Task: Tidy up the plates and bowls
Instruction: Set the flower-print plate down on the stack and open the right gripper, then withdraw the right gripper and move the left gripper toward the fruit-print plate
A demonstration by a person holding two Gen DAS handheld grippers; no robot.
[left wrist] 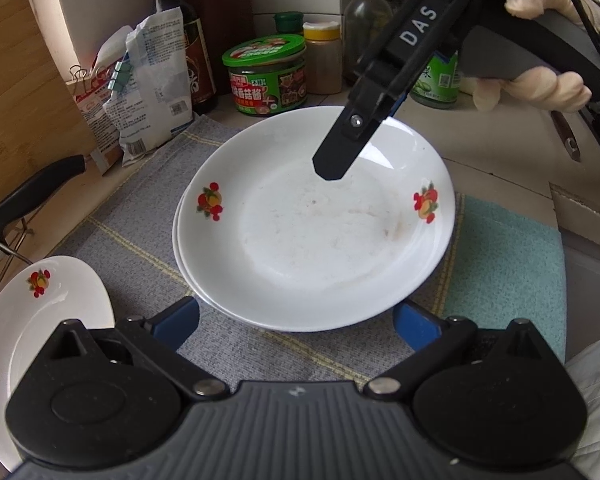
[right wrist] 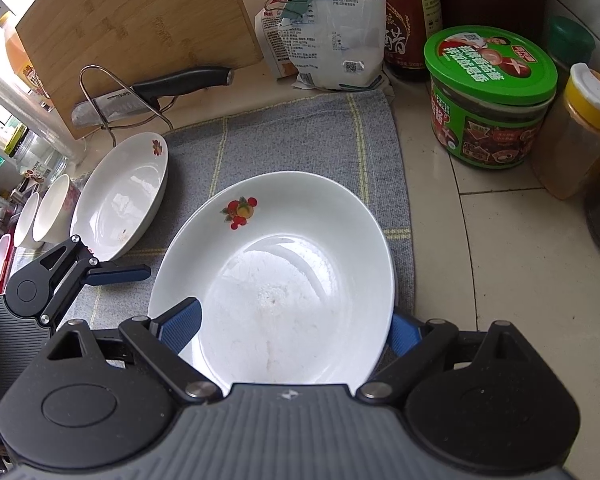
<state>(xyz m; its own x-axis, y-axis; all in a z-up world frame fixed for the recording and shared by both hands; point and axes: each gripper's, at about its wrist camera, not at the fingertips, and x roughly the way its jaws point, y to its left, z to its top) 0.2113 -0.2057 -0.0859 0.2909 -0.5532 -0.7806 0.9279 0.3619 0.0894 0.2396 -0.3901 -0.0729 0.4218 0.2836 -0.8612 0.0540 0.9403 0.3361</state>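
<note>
Our right tool (right wrist: 292, 328) straddles the white fruit-printed ceramic plate (right wrist: 276, 272), unclamped. Our left tool (left wrist: 296, 320) is open too. We could chip stacked rims by closing off-centre.

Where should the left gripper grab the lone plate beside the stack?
Take the lone plate by its raised rim, one finger above and one below, coming in low from the side facing the stacked plates. It lies flat on the grey cloth, so only the rim offers purchase; the bowls crowd its far side. The left gripper is open.
</note>
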